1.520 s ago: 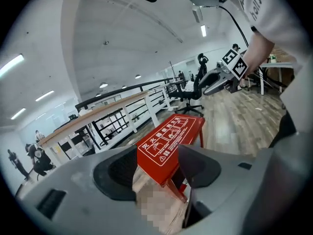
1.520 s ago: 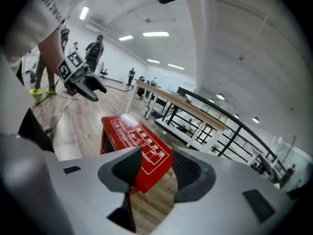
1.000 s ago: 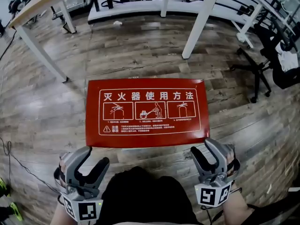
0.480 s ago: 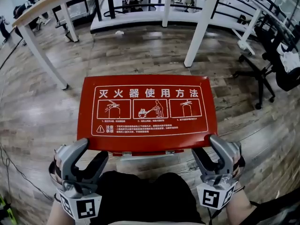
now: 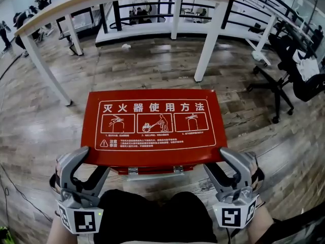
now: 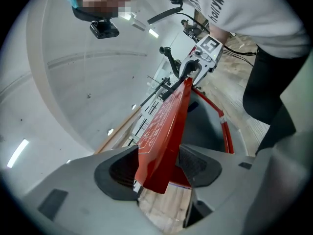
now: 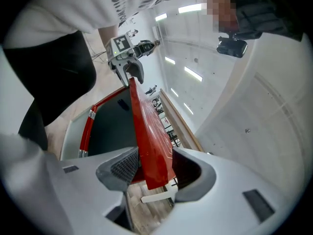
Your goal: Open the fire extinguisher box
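The red lid [image 5: 152, 121] of the fire extinguisher box, printed with white instruction pictures, is tilted up at its near edge. Below that edge the box's red front rim [image 5: 152, 170] shows. My left gripper [image 5: 92, 164] straddles the lid's near left corner. The lid [image 6: 164, 131] stands between its fingers with a gap at one pad, so it is open. My right gripper [image 5: 217, 162] straddles the near right corner and is open too. Its jaws have just been closing a little around the lid [image 7: 146, 136], which leans on one pad. The box's dark inside [image 7: 115, 126] shows under the lid.
The box stands on a wood floor. White table legs [image 5: 208, 39] rise just beyond it, and another leg [image 5: 45, 70] at the left. An office chair [image 5: 284, 85] is at the right. My dark trousers [image 5: 152, 212] fill the bottom between the grippers.
Both grippers moved forward from short of the box onto the lid's near corners. The lid's near edge has come up off the box, and the rim below it now shows.
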Action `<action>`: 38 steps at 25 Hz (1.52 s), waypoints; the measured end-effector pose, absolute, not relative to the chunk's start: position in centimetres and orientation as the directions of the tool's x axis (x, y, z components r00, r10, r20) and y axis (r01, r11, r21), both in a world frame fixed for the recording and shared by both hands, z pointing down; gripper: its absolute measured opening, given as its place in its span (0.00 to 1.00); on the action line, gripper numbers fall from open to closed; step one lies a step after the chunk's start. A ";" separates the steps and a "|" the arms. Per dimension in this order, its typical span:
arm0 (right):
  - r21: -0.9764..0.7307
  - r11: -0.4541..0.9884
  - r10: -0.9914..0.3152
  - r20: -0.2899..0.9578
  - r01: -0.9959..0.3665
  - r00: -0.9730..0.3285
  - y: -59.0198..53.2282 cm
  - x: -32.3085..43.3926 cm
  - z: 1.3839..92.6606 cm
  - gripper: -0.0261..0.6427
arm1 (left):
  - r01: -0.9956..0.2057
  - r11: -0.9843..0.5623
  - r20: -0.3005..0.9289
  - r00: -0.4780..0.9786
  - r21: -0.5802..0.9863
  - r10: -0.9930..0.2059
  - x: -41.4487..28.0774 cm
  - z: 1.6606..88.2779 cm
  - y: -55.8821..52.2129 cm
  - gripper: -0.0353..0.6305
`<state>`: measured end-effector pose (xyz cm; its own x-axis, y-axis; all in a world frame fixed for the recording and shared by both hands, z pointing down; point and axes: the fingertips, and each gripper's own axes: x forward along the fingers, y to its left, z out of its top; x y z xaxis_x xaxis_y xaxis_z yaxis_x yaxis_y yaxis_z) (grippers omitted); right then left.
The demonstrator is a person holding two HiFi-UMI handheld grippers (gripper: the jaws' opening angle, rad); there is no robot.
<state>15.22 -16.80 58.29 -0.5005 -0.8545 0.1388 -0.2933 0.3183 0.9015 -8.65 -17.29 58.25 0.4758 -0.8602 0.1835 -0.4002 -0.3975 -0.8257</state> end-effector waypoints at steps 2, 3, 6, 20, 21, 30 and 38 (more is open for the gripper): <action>0.885 0.340 -0.850 0.144 -0.319 -0.507 -16.7 15.3 58.1 0.36 | -0.394 -0.391 0.177 0.480 -0.832 -0.860 -8.6 57.9 -17.3 0.43; 0.877 0.348 -0.849 0.145 -0.331 -0.508 -16.7 15.4 58.0 0.34 | -0.391 -0.387 0.173 0.480 -0.835 -0.860 -8.6 57.7 -17.2 0.43; 0.861 0.371 -0.846 0.160 -0.347 -0.508 -16.5 15.4 57.7 0.33 | -0.390 -0.383 0.166 0.486 -0.838 -0.858 -8.5 57.1 -17.0 0.43; 0.782 0.368 -0.814 0.010 -0.504 -0.581 -17.3 17.2 51.4 0.32 | -0.457 -0.276 -0.009 0.528 -0.846 -0.849 -8.6 49.6 -18.2 0.36; 0.769 0.362 -0.819 -0.008 -0.527 -0.573 -18.0 17.4 50.4 0.32 | -0.453 -0.268 -0.016 0.531 -0.851 -0.847 -8.5 48.2 -19.1 0.36; 0.660 0.384 -0.794 -0.121 -0.646 -0.596 -21.9 14.7 40.8 0.32 | -0.428 -0.330 0.009 0.600 -0.841 -0.800 -7.9 43.2 -23.4 0.36; 0.569 0.398 -0.797 -0.173 -0.720 -0.578 -26.2 15.5 39.5 0.32 | -0.423 -0.437 0.073 0.647 -0.794 -0.759 -8.5 40.8 -27.6 0.34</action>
